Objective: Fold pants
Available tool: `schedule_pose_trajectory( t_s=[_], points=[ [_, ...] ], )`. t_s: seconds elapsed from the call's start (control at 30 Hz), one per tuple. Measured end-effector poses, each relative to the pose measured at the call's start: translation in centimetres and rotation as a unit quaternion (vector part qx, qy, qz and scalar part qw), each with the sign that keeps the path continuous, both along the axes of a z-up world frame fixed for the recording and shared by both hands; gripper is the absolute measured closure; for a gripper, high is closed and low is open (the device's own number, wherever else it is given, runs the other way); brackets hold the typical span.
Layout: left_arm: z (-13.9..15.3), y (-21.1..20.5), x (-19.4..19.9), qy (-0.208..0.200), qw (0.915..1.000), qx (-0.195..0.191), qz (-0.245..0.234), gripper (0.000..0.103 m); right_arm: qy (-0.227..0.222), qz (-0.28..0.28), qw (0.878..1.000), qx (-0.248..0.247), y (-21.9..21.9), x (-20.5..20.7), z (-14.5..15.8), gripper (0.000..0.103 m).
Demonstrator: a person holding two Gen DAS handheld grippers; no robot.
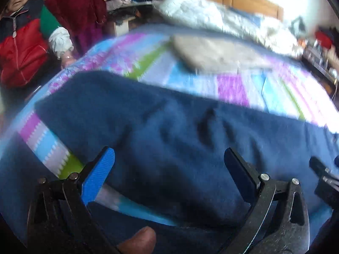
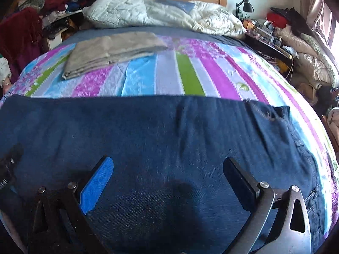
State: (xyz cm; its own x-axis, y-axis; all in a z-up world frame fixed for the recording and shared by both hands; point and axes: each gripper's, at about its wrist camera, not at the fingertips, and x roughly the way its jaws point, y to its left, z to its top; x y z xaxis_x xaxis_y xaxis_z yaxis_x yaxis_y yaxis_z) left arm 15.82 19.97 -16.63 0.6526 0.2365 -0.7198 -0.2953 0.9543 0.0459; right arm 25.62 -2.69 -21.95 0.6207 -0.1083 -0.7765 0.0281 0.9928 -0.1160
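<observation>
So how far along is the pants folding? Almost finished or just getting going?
Early, it seems. Done: the blue pants lie spread across the striped bedspread, and a beige folded piece already sits further up the bed. In hand: nothing; the left tongs and right tongs are both open over the denim. Left: gripping the fabric and making the folds. Whether a first fold has been made, I cannot tell.

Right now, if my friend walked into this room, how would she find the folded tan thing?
Start at the big bed with the striped bedspread. Look toward the headboard end, just before the white duvet: the folded tan cloth lies flat there. It is pale beige and neatly folded, unlike the dark blue pants spread across the near edge.
</observation>
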Motion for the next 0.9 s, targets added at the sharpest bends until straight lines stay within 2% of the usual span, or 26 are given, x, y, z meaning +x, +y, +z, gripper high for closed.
schedule_pose_trajectory(
  t_s=[0.1,0.2,0.9],
  points=[
    [-1.8,0.0,0.4,0.036,0.9993,0.006,0.004,0.0,0.022,-0.005,1.0,0.016,0.0,0.1,-2.4,0.0],
    [-1.8,0.0,0.7,0.041,0.9991,0.0,0.006,0.0,0.024,-0.007,0.999,0.025,-0.5,-0.1,-2.6,0.0],
    [-2.5,-0.6,0.8,0.04,0.9992,-0.002,0.007,0.0,0.023,-0.008,0.999,0.021,0.2,0.0,-2.8,0.0]
  ],
)
